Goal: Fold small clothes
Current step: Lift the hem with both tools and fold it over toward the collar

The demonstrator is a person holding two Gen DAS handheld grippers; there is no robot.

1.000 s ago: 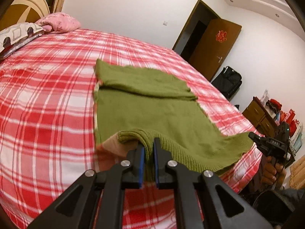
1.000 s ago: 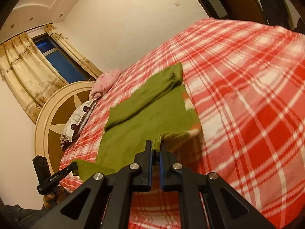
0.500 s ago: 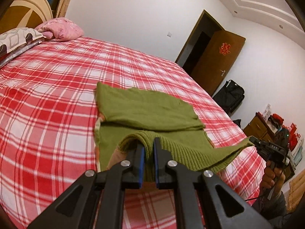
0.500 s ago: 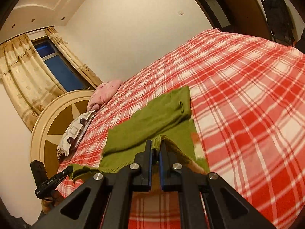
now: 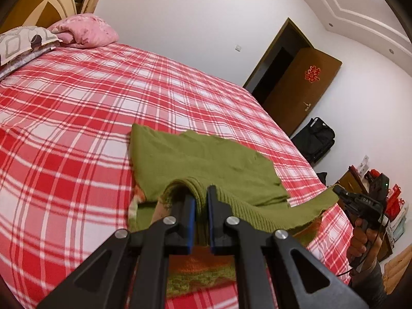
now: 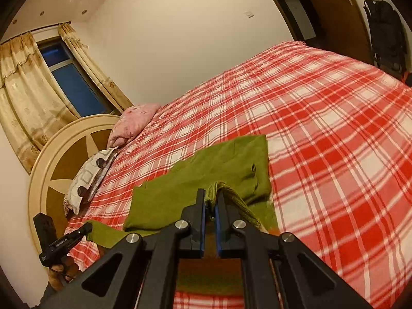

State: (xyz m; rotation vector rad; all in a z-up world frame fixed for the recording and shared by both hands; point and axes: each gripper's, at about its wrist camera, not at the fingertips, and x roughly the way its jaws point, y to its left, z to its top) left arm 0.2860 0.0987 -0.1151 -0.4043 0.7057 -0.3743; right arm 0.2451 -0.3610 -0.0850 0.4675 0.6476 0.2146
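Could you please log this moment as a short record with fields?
garment: green knit sweater, partly folded
surface: red plaid bedspread
left gripper: shut on the ribbed hem
right gripper: shut on the hem's other corner
hem: lifted off the bed, held over the folded part
pillows: pink pillow by the headboard

Olive-green knit sweater (image 5: 206,164) on bed, ribbed hem lifted (orange-striped inside showing), far part flat.

White letters reading "DAS" stand on the black body of the right tool (image 5: 360,202). The left tool (image 6: 64,242) carries small white lettering too blurred to read. The brown door (image 5: 301,90) bears a red double-happiness sign (image 5: 312,73).
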